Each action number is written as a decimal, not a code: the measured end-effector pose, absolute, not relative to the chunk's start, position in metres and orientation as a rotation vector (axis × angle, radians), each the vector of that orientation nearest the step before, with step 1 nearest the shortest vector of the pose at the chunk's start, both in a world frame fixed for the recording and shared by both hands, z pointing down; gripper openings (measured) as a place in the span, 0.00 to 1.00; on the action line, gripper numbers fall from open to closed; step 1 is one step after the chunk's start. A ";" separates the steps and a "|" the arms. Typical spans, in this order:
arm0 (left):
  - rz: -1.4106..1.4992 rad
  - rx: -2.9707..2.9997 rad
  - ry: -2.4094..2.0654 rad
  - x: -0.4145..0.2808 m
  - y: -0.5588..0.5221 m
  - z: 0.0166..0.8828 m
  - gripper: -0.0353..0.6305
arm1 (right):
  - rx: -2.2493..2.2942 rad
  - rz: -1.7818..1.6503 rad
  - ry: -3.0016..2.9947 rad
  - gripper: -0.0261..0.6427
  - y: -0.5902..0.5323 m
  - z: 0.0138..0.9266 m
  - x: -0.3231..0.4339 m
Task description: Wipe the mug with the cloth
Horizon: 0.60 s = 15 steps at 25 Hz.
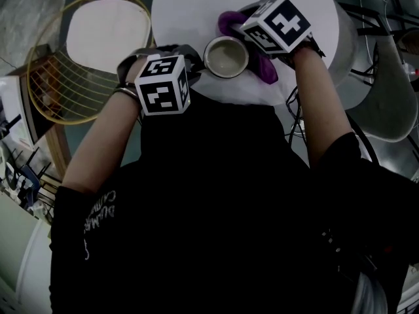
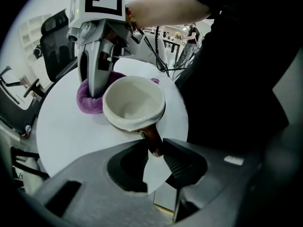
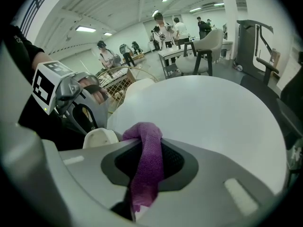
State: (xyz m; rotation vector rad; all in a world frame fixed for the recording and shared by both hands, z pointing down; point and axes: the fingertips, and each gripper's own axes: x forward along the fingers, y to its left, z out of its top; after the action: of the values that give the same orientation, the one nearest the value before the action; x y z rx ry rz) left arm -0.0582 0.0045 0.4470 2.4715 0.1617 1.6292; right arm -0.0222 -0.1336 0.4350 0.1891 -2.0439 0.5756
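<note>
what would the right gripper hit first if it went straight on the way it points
Probably the white table, through the cloth the right gripper holds; the mug sits just left of that line. Depth is unclear.

Cream mug upright; purple cloth bunched beside.

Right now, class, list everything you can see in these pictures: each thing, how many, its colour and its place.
table: one, white, round, centre.
mug: one, cream, at its near edge.
cloth: one, purple, beside the mug.
wire chair: one, gold with a white seat, left of the table.
shell chair: one, pale grey, right of the table.
people: several, far background.
left tongs: one, grey, closed on the mug's handle.
right tongs: one, grey, clamping the cloth.
</note>
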 end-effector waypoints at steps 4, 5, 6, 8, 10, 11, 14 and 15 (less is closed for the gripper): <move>1.641 2.464 0.134 -0.059 0.004 0.448 0.20 | 0.162 0.557 -2.031 0.16 -0.133 0.436 -0.026; 1.642 2.461 0.130 -0.060 0.004 0.448 0.20 | 0.150 0.549 -2.027 0.16 -0.132 0.437 -0.027; 1.643 2.457 0.123 -0.060 0.004 0.448 0.20 | 0.137 0.539 -2.023 0.16 -0.132 0.437 -0.029; 1.644 2.451 0.104 -0.061 0.001 0.448 0.20 | 0.112 0.519 -2.015 0.16 -0.132 0.437 -0.031; 1.642 2.443 0.085 -0.060 0.000 0.448 0.20 | 0.088 0.502 -2.004 0.16 -0.132 0.438 -0.032; 1.640 2.438 0.077 -0.059 -0.001 0.448 0.20 | 0.075 0.493 -1.998 0.16 -0.132 0.438 -0.032; 1.632 2.418 0.051 -0.059 -0.002 0.448 0.19 | 0.029 0.457 -1.980 0.16 -0.131 0.439 -0.036; 1.627 2.413 0.038 -0.060 -0.003 0.447 0.19 | 0.015 0.444 -1.976 0.16 -0.131 0.438 -0.038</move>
State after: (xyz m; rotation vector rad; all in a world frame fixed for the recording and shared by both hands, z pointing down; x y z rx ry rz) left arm -0.0596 -0.0026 0.4473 2.4134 0.0382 1.6267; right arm -0.0377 -0.1305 0.4384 0.0148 -1.9759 0.4437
